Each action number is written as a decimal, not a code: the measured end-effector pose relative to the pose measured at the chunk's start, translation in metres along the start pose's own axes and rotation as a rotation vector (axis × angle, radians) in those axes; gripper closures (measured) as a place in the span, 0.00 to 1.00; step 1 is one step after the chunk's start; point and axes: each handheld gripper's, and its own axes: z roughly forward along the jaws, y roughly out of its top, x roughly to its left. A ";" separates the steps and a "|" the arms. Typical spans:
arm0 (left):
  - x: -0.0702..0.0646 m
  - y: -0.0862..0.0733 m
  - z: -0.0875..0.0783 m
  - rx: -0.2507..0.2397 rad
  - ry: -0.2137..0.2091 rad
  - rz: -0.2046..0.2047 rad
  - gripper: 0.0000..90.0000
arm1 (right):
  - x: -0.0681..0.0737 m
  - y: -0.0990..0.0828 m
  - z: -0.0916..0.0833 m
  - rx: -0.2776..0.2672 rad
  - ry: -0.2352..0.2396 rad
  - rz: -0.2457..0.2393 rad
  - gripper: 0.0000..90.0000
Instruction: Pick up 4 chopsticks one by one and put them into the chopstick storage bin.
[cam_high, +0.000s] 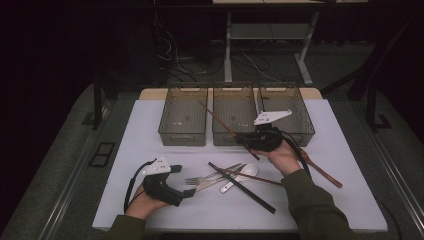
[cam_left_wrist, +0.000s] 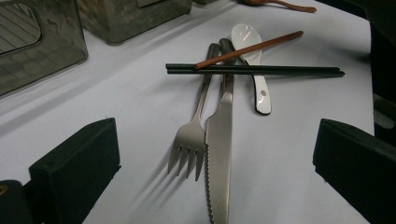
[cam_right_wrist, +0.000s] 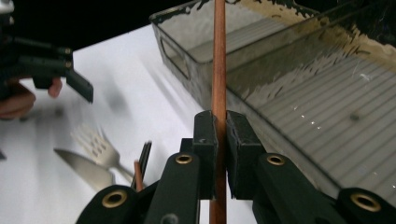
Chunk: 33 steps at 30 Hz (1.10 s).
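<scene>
A brown chopstick (cam_right_wrist: 218, 70) is clamped near its middle between the closed pads of the right gripper (cam_high: 260, 138), tilted over the middle bin (cam_high: 234, 115), apparently so it can drop in lengthwise. The right hand (cam_high: 282, 156) holds it raised at the far side of the counter (cam_high: 150, 210). Nearer left, the left gripper (cam_high: 187, 181) rests low, wide open and empty, aimed at the fork (cam_left_wrist: 194, 135) and knife (cam_left_wrist: 219, 154).

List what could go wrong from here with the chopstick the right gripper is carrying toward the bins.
1. The right gripper pinches the brown chopstick at one narrow spot, so the long stick may pivot or slip out.
2. Its far tip hangs over the middle bin; it could knock the rim and lie across instead of dropping in.
3. The second brown chopstick lies on the black chopsticks and white spoon; lifting it may scatter them.
</scene>
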 end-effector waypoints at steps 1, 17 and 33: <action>0.000 0.000 0.000 0.001 0.000 0.000 0.00 | -0.001 0.003 0.001 -0.004 0.000 0.001 0.92; 0.000 0.000 0.000 0.001 -0.003 -0.002 0.00 | -0.007 0.043 0.030 -0.032 -0.020 0.018 0.92; 0.000 0.000 -0.001 0.001 -0.011 0.002 0.00 | -0.009 0.080 0.075 -0.047 -0.058 0.049 0.92</action>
